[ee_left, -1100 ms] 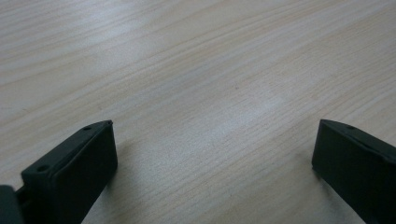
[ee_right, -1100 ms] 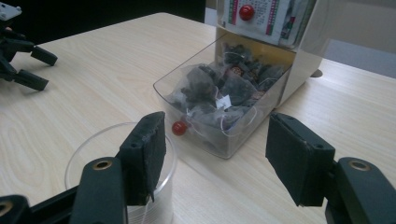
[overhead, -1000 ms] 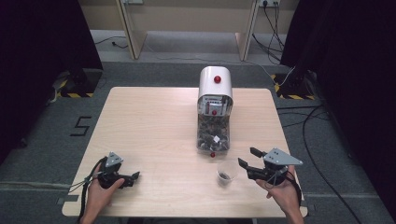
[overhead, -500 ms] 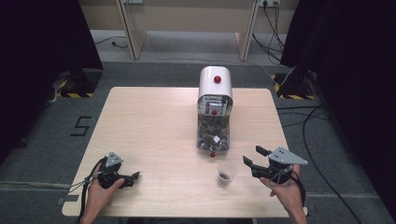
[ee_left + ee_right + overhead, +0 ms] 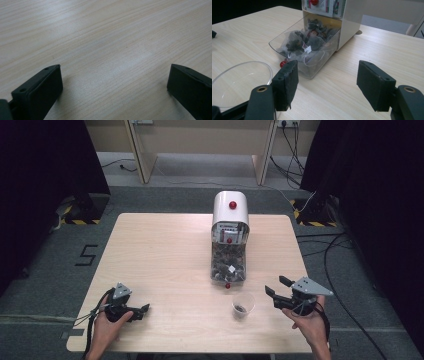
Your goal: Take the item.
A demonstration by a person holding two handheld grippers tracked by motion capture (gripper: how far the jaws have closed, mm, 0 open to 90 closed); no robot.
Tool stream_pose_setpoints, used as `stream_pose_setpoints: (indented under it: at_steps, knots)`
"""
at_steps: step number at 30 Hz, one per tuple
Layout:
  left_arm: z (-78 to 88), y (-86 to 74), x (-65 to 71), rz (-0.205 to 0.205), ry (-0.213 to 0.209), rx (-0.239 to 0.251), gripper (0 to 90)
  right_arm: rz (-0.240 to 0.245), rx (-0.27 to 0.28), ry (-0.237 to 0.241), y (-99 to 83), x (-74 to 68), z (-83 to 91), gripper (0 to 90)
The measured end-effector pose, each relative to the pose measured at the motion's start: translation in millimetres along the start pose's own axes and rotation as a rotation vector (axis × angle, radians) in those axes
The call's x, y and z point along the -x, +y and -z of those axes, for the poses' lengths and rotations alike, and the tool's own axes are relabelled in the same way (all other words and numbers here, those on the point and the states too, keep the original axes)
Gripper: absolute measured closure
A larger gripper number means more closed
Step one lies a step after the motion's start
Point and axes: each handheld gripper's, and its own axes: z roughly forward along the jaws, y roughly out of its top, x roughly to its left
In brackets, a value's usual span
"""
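Observation:
A white dispenser (image 5: pixel 230 210) with a red knob stands at the table's middle, and the clear bin (image 5: pixel 228 265) at its foot holds several dark tea bags. A small clear cup (image 5: pixel 243 304) with something dark in its bottom stands in front of the bin. My right gripper (image 5: pixel 276 286) hovers just right of the cup, open with nothing between its jaws. In the right gripper view the right gripper (image 5: pixel 328 80) faces the bin (image 5: pixel 309 55), with the cup (image 5: pixel 242 80) at the left. My left gripper (image 5: pixel 144 310) rests open at the near left; the left gripper (image 5: pixel 113 82) looks at bare wood.
A small red ball (image 5: pixel 227 285) lies on the table (image 5: pixel 165 250) just before the bin, also seen as the red ball (image 5: pixel 282 64) beside my jaw. Cables trail on the floor to the right of the table.
My right gripper has drifted slightly to the right, away from the cup. The left gripper and the cup have not moved.

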Motion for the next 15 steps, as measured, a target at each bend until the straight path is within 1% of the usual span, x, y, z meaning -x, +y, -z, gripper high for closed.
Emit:
stream_pose_setpoints:
  at_steps: [9,15]
  knots:
    - [0.0,0.0,0.0,0.0,0.0,0.0,0.0,-0.004,-0.001,-0.009,-2.4,4.0,0.5,33.6]
    - [0.0,0.0,0.0,0.0,0.0,0.0,0.0,-0.01,-0.005,-0.014,-3.6,5.8,0.7,31.3]
